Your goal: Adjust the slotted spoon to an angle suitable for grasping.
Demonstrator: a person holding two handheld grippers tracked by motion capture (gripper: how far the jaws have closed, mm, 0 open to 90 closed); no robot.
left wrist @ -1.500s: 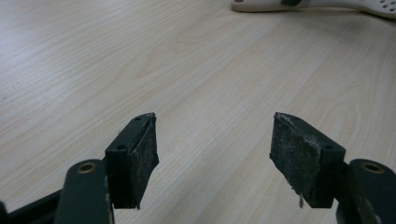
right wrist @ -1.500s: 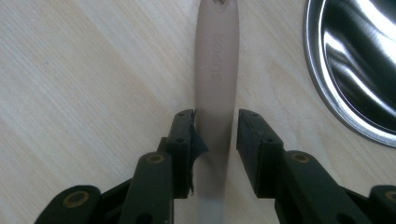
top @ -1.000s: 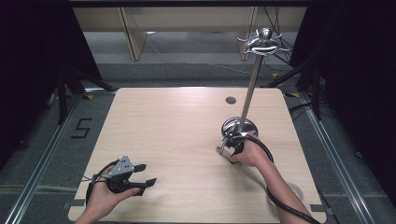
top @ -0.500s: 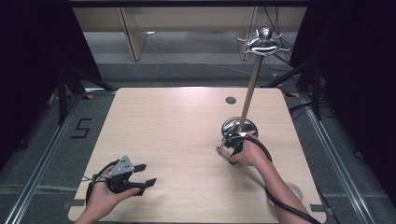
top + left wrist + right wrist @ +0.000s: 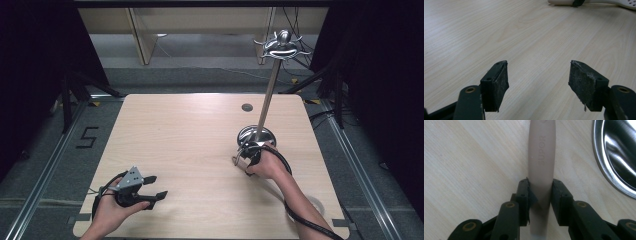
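A pale beige utensil handle (image 5: 541, 157) with embossed lettering lies flat on the wooden table (image 5: 190, 145). My right gripper (image 5: 540, 195) is shut on it, one pad pressed to each side. In the high view this gripper (image 5: 243, 157) sits just in front of the round base (image 5: 256, 135) of a tall metal stand (image 5: 267, 95) with hooks at its top (image 5: 282, 45). My left gripper (image 5: 152, 192) rests near the table's front left. Its jaws are wide apart over bare wood, and this gripper (image 5: 537, 80) holds nothing.
The stand's shiny base (image 5: 616, 152) lies close to the right of the held handle. A small dark round hole (image 5: 247, 107) marks the table's back. At the far edge of the left gripper view lies a pale long shape (image 5: 599, 2) with a black band.
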